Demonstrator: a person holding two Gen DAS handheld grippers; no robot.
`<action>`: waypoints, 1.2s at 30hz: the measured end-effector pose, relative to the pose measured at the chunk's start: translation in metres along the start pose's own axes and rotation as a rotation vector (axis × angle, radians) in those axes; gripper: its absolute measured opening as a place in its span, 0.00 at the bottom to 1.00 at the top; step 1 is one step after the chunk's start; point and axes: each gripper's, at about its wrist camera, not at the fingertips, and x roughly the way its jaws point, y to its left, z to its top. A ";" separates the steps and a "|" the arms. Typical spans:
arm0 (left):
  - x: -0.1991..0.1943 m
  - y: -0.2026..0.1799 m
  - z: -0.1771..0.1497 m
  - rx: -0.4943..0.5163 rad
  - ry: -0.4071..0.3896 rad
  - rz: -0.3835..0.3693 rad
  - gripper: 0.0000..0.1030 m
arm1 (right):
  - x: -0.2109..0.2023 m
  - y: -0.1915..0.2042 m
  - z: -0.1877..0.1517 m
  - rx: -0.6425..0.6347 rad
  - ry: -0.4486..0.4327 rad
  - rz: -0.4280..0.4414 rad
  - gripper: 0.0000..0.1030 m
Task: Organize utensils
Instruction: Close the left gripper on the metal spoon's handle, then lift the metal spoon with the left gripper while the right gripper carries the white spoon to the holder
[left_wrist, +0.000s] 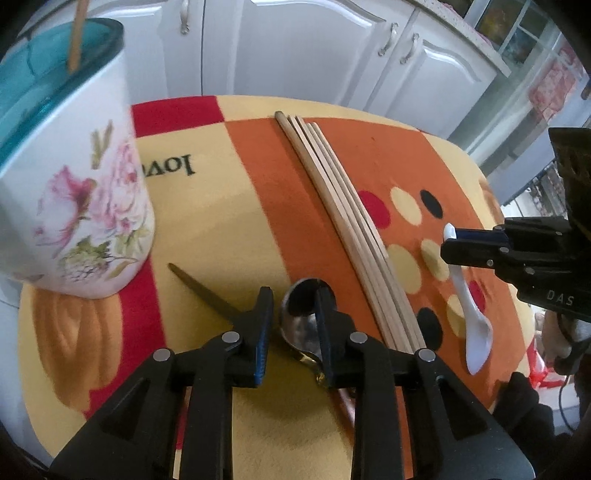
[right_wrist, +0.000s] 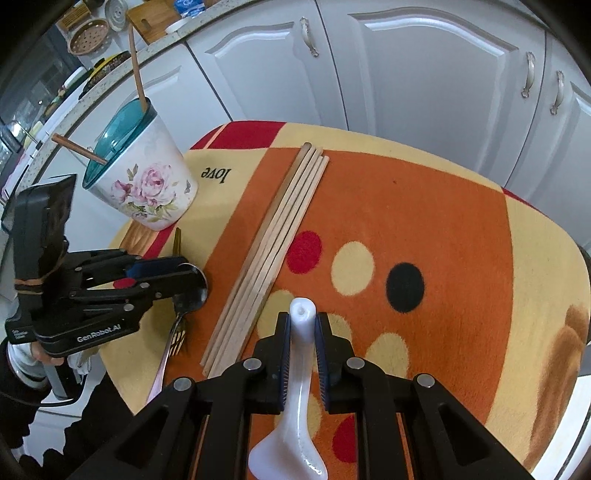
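Right gripper (right_wrist: 302, 363) pinches the white plastic spoon (right_wrist: 295, 398) by its handle near the table's (right_wrist: 424, 206) right edge, likely bound for the floral teal-rimmed holder (right_wrist: 147, 184) at the far-left corner; left gripper (left_wrist: 293, 325), spread, straddles the steel spoon (left_wrist: 301, 317).

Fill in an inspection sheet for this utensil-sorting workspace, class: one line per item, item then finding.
Surface: small table under a patterned cloth, orange, yellow and red with dots.
Job's things: floral holder with two sticks in it; chopsticks lying bundled; metal spoon lying across a gold fork; white spoon.
Clutter: nothing seen.
Grippers: left hand-held gripper open around the metal spoon's bowl; right hand-held gripper around the white spoon's handle, contact unclear.
Cables: dark cable beside the table.
Surroundings: white cabinets; countertop with baskets.
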 end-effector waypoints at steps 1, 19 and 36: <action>-0.001 -0.001 -0.001 0.008 -0.004 -0.001 0.13 | 0.000 0.000 0.000 0.001 -0.001 0.001 0.12; -0.102 0.007 -0.025 -0.140 -0.216 -0.027 0.01 | -0.052 0.036 0.013 -0.076 -0.142 0.019 0.11; -0.231 0.050 -0.009 -0.194 -0.510 0.161 0.01 | -0.099 0.086 0.059 -0.184 -0.290 0.075 0.06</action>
